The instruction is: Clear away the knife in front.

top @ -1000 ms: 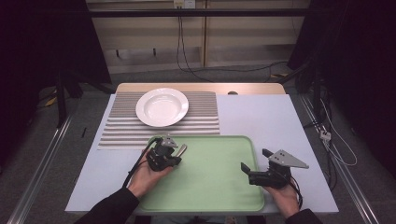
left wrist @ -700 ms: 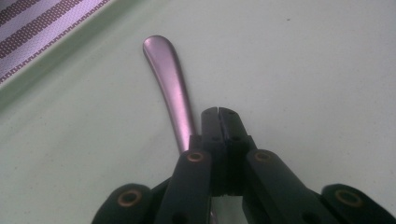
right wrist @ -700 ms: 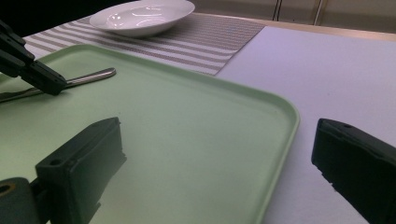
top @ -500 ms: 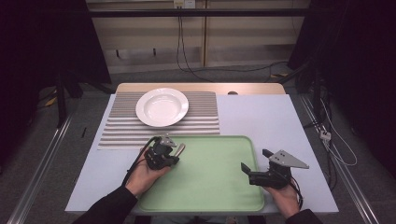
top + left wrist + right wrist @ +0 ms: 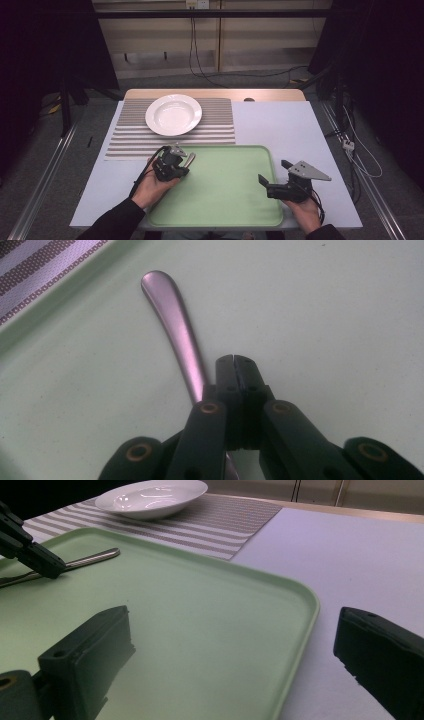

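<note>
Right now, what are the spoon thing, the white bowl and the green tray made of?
The utensil handle looks like brushed metal, probably steel: silvery with a soft sheen. Its other end is hidden, so I can't say it's a spoon. The white bowl seems glazed ceramic, since it is glossy with bright reflections, though it could be hard plastic. The green tray looks like matte plastic: even colour, rounded moulded rim.

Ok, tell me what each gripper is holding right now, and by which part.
The left gripper is shut beside the metal utensil handle lying on the green tray, not clamped on it. The right gripper is open, holding nothing.
</note>
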A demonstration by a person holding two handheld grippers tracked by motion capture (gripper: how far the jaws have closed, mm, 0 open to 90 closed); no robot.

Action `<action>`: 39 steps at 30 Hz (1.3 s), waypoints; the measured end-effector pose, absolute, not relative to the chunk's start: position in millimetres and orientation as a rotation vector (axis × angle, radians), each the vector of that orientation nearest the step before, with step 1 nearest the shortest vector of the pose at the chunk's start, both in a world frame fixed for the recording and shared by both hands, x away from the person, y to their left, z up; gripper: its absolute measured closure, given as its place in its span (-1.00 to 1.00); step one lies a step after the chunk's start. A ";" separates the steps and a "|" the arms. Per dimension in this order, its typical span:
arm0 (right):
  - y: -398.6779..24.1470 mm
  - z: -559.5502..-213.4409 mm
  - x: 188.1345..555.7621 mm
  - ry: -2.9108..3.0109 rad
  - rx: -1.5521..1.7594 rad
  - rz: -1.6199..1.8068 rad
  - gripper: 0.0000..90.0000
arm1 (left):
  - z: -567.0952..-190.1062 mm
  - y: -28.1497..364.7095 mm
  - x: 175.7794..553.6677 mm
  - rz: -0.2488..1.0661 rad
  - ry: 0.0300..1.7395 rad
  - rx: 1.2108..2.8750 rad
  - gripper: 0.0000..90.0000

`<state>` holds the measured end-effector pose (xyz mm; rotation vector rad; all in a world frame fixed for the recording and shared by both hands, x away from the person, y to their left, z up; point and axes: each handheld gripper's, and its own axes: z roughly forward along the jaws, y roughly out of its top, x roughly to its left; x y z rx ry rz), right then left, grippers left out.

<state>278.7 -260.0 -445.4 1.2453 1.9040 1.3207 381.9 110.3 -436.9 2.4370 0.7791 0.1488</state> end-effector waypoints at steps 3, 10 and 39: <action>-260.0 -445.4 278.8 1.905 1.245 1.320 -0.95 | -436.6 110.6 381.2 0.157 0.785 2.441 1.00; -260.0 -445.4 279.0 1.905 1.245 1.320 -0.95 | -435.5 112.8 380.4 0.179 0.813 2.451 1.00; -259.5 -445.3 278.8 1.911 1.239 1.317 -0.95 | -434.9 139.0 379.3 0.208 0.894 2.432 1.00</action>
